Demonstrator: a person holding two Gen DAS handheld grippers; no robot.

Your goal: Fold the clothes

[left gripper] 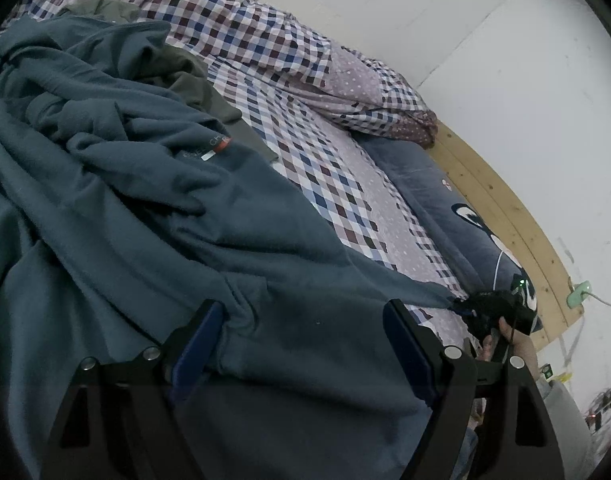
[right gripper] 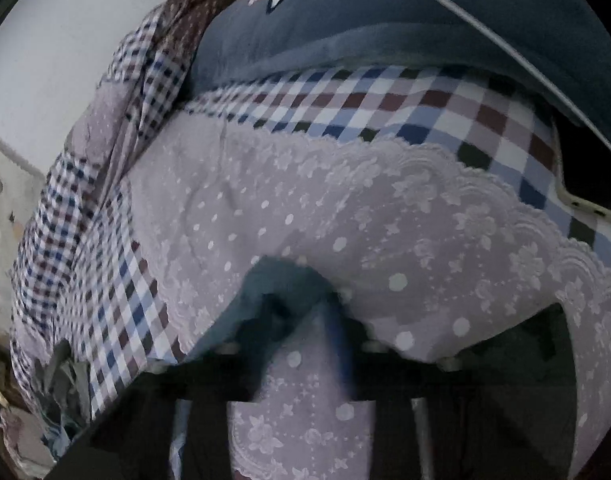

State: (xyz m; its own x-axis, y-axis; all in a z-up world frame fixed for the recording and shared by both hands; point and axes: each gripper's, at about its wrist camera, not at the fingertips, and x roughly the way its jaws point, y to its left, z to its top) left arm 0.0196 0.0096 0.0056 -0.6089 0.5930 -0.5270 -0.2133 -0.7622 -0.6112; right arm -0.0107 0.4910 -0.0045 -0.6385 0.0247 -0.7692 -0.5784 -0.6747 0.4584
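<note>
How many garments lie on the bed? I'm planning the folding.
2: a blue sweatshirt spread in front, and an olive garment partly hidden beneath it; more may be buried.

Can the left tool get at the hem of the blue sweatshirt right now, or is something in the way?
Probably yes. The left tool is open, and the blue sweatshirt lies spread right under and between its fingers, with nothing on top there. The right tool pinches a far corner, well clear.

Left wrist view. My left gripper (left gripper: pixel 301 312) hovers with jaws wide over a crumpled blue-grey sweatshirt (left gripper: pixel 145 208) on the checked bedsheet (left gripper: pixel 337 184). At right, my right gripper (left gripper: pixel 461 306) pinches the sweatshirt's stretched corner beside a dark blue pillow (left gripper: pixel 437 192).
</note>
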